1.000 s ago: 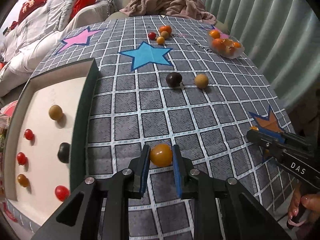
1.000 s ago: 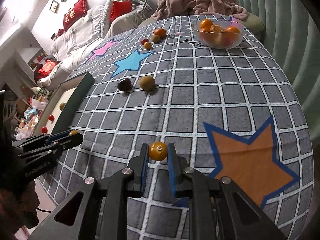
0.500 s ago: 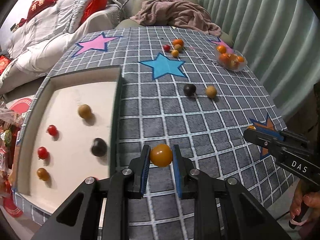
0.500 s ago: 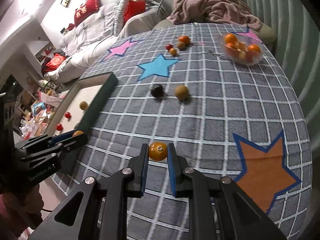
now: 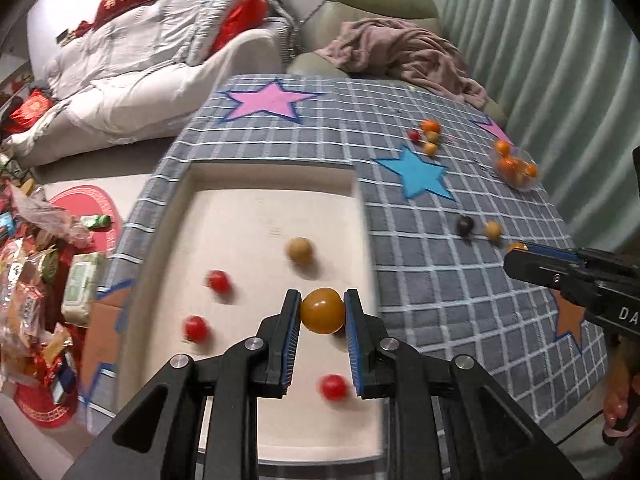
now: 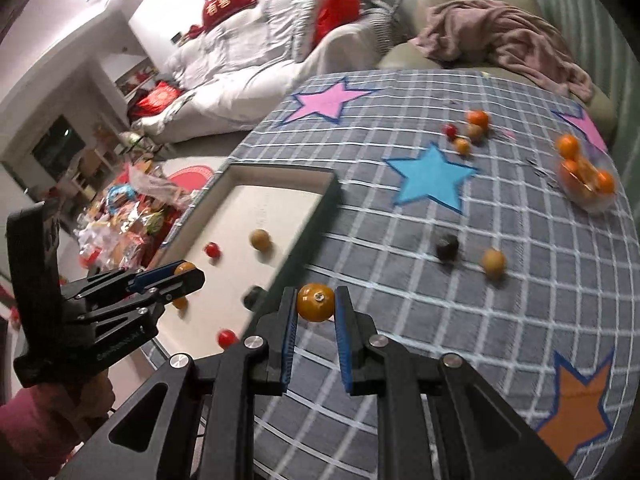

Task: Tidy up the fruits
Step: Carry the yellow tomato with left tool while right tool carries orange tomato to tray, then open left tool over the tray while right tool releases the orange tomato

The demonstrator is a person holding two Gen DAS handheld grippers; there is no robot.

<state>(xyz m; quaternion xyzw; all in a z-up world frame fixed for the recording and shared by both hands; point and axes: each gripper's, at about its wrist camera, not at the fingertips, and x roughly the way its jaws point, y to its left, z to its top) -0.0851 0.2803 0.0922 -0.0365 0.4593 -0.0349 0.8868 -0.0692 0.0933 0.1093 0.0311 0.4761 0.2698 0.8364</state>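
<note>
On the left, the tray (image 5: 168, 240) holds blurred red fruits (image 5: 196, 328) and a tan one (image 5: 299, 251); its near edge is cut off behind the left gripper (image 5: 322, 312), which pinches an amber fruit (image 5: 322, 310) above the tray floor (a dark fruit hides beneath it). Further right, the right gripper (image 6: 315, 303) clamps an orange fruit (image 6: 315, 302) over the checked cloth (image 6: 400, 320), beside the tray wall. The bowl (image 6: 586, 184) of oranges at far right is smeared.

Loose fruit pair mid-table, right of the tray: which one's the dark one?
The left one of the pair: near-black, closer to the tray. Its neighbour is tan.
</note>
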